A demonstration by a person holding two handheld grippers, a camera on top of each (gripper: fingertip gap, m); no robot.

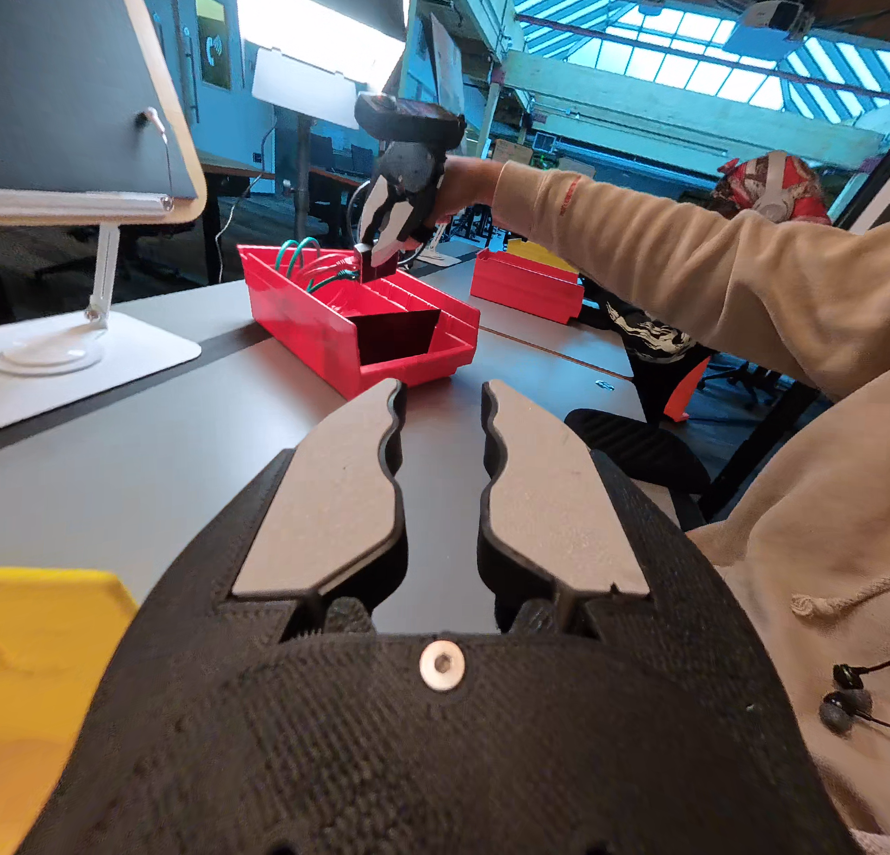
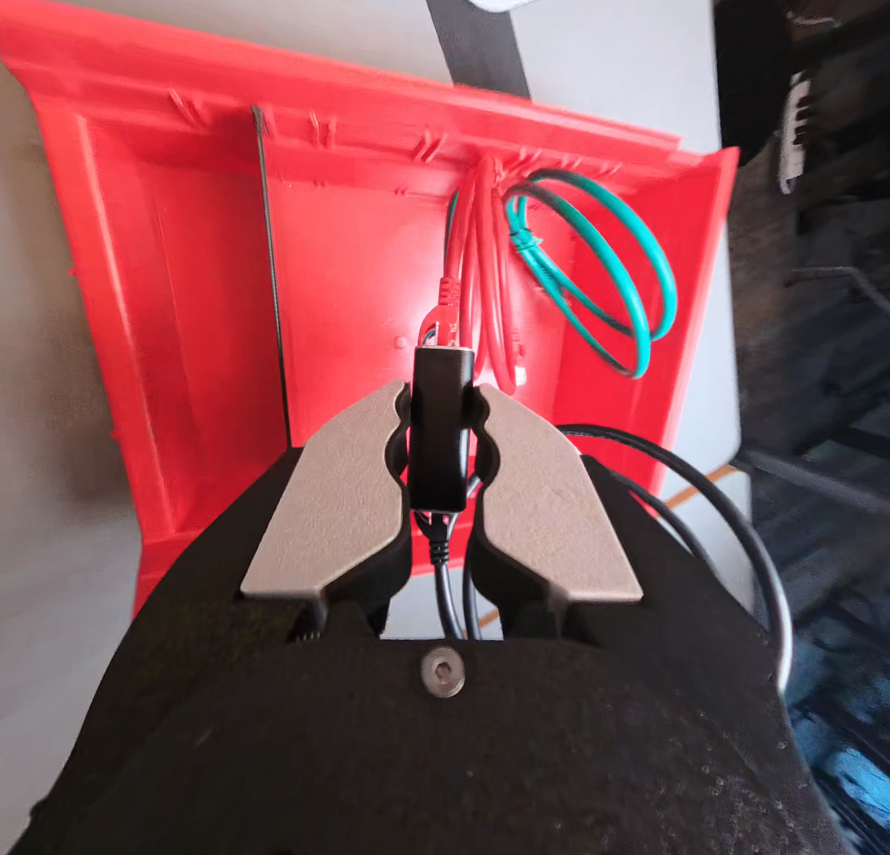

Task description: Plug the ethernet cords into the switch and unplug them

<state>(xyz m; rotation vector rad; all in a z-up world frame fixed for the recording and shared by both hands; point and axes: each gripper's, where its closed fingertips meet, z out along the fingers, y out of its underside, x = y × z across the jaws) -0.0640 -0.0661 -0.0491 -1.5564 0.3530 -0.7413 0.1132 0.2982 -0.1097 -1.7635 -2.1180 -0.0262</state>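
Your right claw (image 2: 439,393) is clamped on the black switch (image 2: 439,439), holding it over the far end of the red bin (image 2: 192,263) with cords already hanging from it — a red cord (image 2: 452,254) and a green cord (image 2: 602,254) loop below. Keep the grip firm and lift straight, so the trailing black cable (image 2: 698,518) doesn't snag. Your left claw (image 1: 443,393) waits half open and empty over the tabletop (image 1: 144,470) — bring it in for the plugs.

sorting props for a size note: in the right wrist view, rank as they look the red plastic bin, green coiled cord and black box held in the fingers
1. red plastic bin
2. green coiled cord
3. black box, though it is nearer the camera, so its true rank against the cord is unsure
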